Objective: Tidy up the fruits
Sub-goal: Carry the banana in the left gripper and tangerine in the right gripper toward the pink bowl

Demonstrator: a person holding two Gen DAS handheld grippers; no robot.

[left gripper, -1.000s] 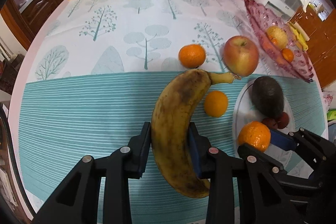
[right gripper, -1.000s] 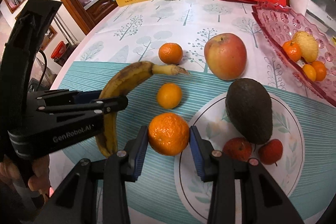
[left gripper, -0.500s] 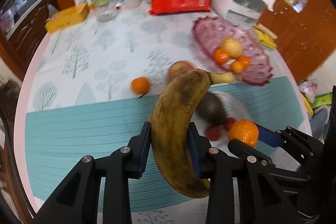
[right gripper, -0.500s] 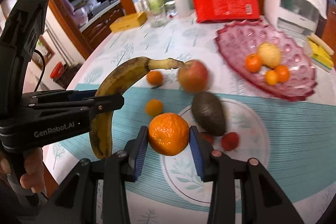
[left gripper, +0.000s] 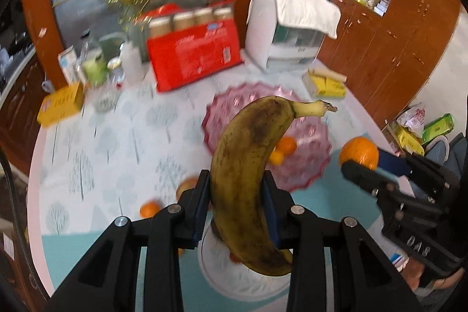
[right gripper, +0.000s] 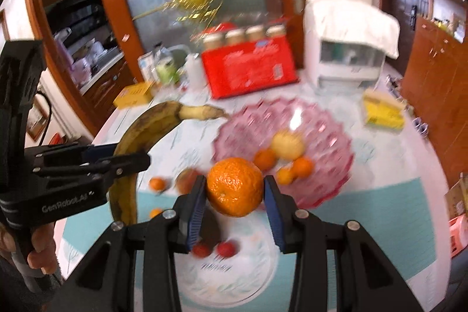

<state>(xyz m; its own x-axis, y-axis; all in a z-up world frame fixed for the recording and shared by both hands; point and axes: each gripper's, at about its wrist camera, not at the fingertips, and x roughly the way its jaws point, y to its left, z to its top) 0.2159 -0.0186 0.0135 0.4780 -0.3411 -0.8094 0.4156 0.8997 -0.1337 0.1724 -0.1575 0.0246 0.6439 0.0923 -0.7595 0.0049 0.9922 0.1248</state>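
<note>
My left gripper (left gripper: 235, 203) is shut on a brown-spotted banana (left gripper: 248, 174), held high above the table with its stem pointing up and right. My right gripper (right gripper: 234, 195) is shut on a large orange (right gripper: 234, 186), also well above the table. Each gripper shows in the other's view: the right gripper (left gripper: 365, 165) with the orange (left gripper: 358, 152), and the left gripper (right gripper: 117, 157) with the banana (right gripper: 140, 142). Below lie a pink glass dish (right gripper: 321, 142) with a pale fruit and small oranges, and a white plate (right gripper: 251, 262) with two small red fruits (right gripper: 225, 249).
A small orange (left gripper: 149, 209) and an apple (right gripper: 187, 180) lie on the tablecloth left of the plate. At the back stand a red package (left gripper: 193, 54), a white appliance (left gripper: 289, 31), bottles, a yellow box (left gripper: 60, 104) and a yellow packet (left gripper: 324, 84). A hand (right gripper: 41, 247) holds the left gripper.
Both grippers have risen well above the table with the banana and the orange still in their jaws. The table's fruits look smaller and the pink dish now lies beneath them.
</note>
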